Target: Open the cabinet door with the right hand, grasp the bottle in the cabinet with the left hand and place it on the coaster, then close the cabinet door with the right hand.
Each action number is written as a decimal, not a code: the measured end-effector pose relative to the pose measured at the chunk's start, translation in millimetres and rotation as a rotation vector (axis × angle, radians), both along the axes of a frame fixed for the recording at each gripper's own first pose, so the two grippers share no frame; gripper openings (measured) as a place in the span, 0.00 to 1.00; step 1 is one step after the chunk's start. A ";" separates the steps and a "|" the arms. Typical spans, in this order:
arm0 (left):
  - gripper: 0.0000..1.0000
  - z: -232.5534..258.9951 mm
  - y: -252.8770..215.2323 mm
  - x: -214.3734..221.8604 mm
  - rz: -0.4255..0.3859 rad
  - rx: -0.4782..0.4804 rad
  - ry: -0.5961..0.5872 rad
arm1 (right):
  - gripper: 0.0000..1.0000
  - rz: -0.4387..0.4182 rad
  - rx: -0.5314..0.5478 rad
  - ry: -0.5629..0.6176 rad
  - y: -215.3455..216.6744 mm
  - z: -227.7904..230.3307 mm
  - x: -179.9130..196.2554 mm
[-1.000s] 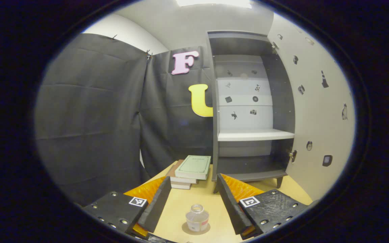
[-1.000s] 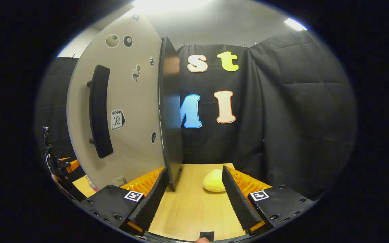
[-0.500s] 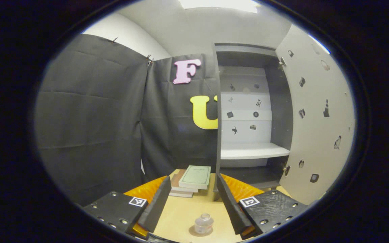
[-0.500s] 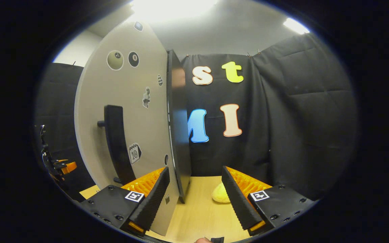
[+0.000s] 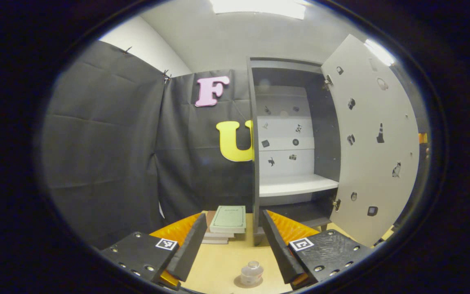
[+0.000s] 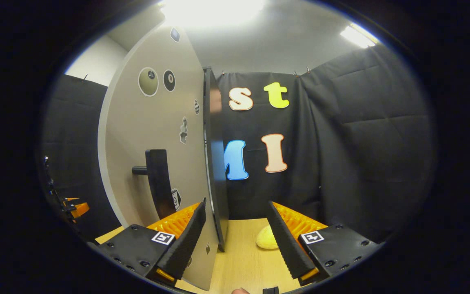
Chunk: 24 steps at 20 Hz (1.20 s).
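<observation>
A small clear bottle (image 5: 251,272) stands upright on a round brown coaster (image 5: 248,282) on the wooden table, low between my left gripper's fingers and apart from both. My left gripper (image 5: 232,219) is open and holds nothing. Beyond it the grey cabinet (image 5: 286,134) stands with its door (image 5: 375,147) swung open to the right. In the right gripper view the door's outer face (image 6: 153,134) and its black handle (image 6: 158,183) are just left of my open right gripper (image 6: 236,208). The door's lower corner reaches in beside the left finger (image 6: 182,245).
A stack of books (image 5: 227,222) lies on the table left of the cabinet's foot. A white shelf (image 5: 296,185) crosses the cabinet inside. A yellow rounded object (image 6: 266,243) rests on the table by the right gripper's right finger. The other gripper (image 6: 72,206) shows far left.
My left gripper has drawn back from the bottle, which now looks smaller and stays on the coaster. My right gripper has come closer to the door, so the handle sits nearer its left finger.
</observation>
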<state>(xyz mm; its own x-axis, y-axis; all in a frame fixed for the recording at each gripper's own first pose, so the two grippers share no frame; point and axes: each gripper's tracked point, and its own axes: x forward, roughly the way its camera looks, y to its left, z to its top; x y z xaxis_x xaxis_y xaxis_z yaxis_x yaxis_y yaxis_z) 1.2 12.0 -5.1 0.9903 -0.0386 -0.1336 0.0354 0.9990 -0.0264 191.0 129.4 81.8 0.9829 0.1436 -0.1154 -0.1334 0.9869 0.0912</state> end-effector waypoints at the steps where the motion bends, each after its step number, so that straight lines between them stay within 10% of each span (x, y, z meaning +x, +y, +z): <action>1: 0.82 0.7 -0.4 2.2 -0.010 -0.001 -0.005 | 0.92 0.003 0.006 0.004 4.1 -0.1 0.3; 24: 0.82 3.7 78.0 12.3 -0.019 0.038 -0.030 | 0.98 0.171 -0.011 0.005 142.1 1.7 2.4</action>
